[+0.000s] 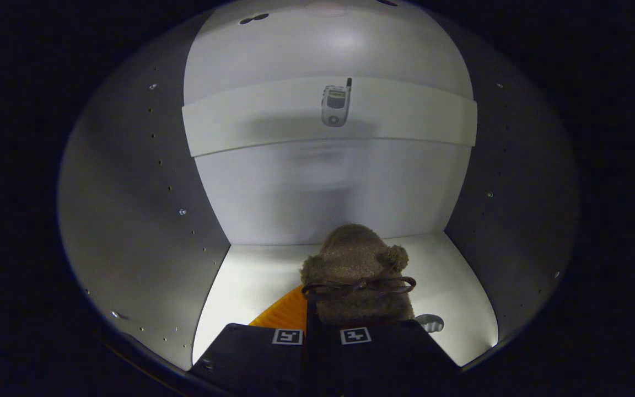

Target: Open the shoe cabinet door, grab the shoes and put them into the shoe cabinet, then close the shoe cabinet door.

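In the gripper view, the gripper [323, 337] reaches into the shoe cabinet [141, 220], a white compartment with peg-holed side walls. Its fingers sit almost together, with a thin gap between them, clamped on the near end of a brown fuzzy slipper [357, 270]. The slipper carries a thin dark bow [359, 286] across its top and small round pom-poms at its sides; it points toward the cabinet's back wall, just ahead of the fingers and over the cabinet floor. An orange ribbed piece [285, 313], perhaps the sole, shows beside the slipper. A white shelf [273, 124] crosses the cabinet above the slipper, bearing a small phone picture [335, 105].
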`<move>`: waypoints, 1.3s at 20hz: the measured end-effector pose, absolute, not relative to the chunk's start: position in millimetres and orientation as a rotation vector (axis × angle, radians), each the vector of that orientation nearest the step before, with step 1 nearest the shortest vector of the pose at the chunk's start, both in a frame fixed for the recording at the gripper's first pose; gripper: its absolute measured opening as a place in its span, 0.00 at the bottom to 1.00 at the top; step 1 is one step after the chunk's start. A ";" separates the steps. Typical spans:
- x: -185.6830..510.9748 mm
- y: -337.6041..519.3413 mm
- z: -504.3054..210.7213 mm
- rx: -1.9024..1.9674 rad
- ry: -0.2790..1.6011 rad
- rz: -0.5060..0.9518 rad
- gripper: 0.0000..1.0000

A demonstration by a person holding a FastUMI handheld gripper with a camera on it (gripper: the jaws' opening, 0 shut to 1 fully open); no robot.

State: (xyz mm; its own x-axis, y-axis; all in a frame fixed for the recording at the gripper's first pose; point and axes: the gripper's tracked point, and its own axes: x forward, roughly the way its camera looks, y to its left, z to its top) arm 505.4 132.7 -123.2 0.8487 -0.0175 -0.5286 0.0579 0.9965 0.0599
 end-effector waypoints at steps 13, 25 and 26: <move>475.3 152.4 -107.0 0.116 0.561 0.024 0.72; 395.1 133.3 -32.5 0.195 0.462 0.074 0.99; 384.0 130.8 -18.3 0.203 0.417 0.068 0.99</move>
State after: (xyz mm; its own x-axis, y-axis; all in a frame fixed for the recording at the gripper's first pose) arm 384.0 130.8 -18.3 0.9122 0.1075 -0.3954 -0.0241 0.9774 0.2101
